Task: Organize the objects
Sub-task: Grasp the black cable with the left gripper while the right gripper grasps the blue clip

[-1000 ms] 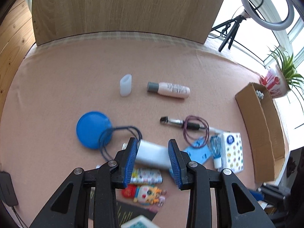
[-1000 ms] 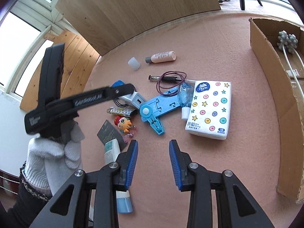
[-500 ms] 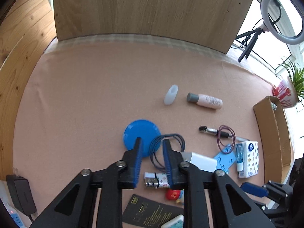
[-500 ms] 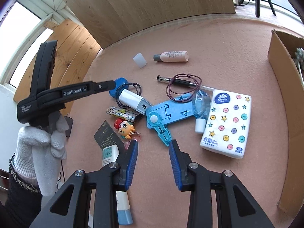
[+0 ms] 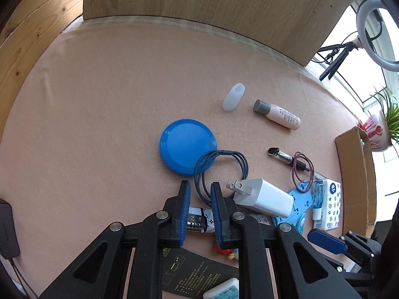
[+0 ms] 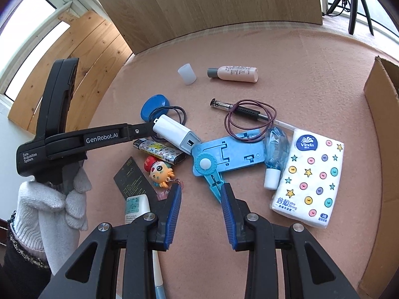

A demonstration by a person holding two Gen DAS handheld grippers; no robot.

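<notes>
Reaching for the blue cable (image 5: 219, 167) beside the white charger (image 5: 261, 196).
The cable loops over the blue lid (image 5: 188, 147) at the near middle of the surface (image 5: 99, 114); the left gripper (image 5: 200, 209) hovers above it, jaws narrowed and empty. Next, I judge, it must drop onto the strands and close. The right gripper (image 6: 200, 214), wide open, holds nothing; the cardboard box (image 6: 381, 134) waits right.

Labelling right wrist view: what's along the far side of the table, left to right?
Blue lid → translucent cap → pink bottle with grey cap → cardboard box.
</notes>
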